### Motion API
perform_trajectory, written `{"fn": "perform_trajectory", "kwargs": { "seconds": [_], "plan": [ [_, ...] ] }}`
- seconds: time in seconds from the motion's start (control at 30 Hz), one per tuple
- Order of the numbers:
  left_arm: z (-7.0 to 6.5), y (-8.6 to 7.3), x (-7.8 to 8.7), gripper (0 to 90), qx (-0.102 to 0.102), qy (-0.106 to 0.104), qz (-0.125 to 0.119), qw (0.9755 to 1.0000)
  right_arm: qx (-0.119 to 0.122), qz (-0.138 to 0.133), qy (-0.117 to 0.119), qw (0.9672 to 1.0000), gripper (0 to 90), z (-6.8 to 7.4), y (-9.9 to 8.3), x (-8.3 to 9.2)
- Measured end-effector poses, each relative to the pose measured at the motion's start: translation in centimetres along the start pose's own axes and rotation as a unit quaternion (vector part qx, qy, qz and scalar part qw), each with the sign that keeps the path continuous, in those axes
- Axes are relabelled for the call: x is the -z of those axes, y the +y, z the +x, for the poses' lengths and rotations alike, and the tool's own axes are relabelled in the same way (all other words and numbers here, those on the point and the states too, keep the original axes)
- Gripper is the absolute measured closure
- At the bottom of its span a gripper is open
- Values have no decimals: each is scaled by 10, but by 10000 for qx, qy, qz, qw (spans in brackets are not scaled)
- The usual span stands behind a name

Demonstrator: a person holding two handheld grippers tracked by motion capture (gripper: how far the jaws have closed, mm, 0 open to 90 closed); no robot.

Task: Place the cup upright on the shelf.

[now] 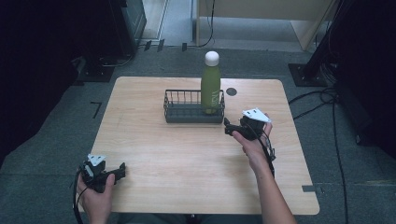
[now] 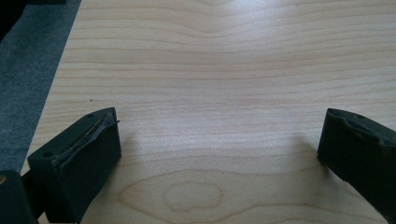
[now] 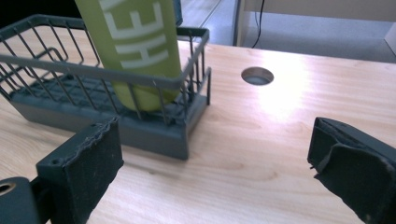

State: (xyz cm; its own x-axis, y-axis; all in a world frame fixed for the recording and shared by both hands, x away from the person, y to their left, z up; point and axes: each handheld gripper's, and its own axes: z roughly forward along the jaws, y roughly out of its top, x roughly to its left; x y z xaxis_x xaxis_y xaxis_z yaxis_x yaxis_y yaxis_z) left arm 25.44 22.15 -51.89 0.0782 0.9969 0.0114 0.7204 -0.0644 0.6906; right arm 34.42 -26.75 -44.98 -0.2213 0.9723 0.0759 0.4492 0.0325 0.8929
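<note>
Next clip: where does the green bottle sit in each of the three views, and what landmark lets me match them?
High view: green bottle stands upright in the right end of the wire basket, upper centre.
Left gripper view: not in it; bare table between open tongs.
Right gripper view: bottle's lower body at top left, inside the basket.
Shared landmark: round hole in the table, right of the basket.

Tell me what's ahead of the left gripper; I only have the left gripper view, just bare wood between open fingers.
Observer: A dark wire basket sits at the table's far middle.
Operator: Anything in it?
Observer: A green bottle with a white cap stands upright in its right end.
Operator: Where's the right gripper?
Observer: The right gripper is open, just off the basket's near right corner, touching nothing.
</note>
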Motion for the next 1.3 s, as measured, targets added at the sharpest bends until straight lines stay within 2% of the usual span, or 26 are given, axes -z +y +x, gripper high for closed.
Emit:
{"fn": "perform_trajectory", "kwargs": {
  "seconds": [0.57, 1.3],
  "plan": [
    [0, 0, 0, 0, -8, -1, 7, 10000, -190, 169, -248, 9994, 28, -32, -37, 22],
    [0, 0, 0, 0, -10, 1, 7, 10000, -583, 460, -634, 9952, 28, -76, -81, 56]
  ]
}}
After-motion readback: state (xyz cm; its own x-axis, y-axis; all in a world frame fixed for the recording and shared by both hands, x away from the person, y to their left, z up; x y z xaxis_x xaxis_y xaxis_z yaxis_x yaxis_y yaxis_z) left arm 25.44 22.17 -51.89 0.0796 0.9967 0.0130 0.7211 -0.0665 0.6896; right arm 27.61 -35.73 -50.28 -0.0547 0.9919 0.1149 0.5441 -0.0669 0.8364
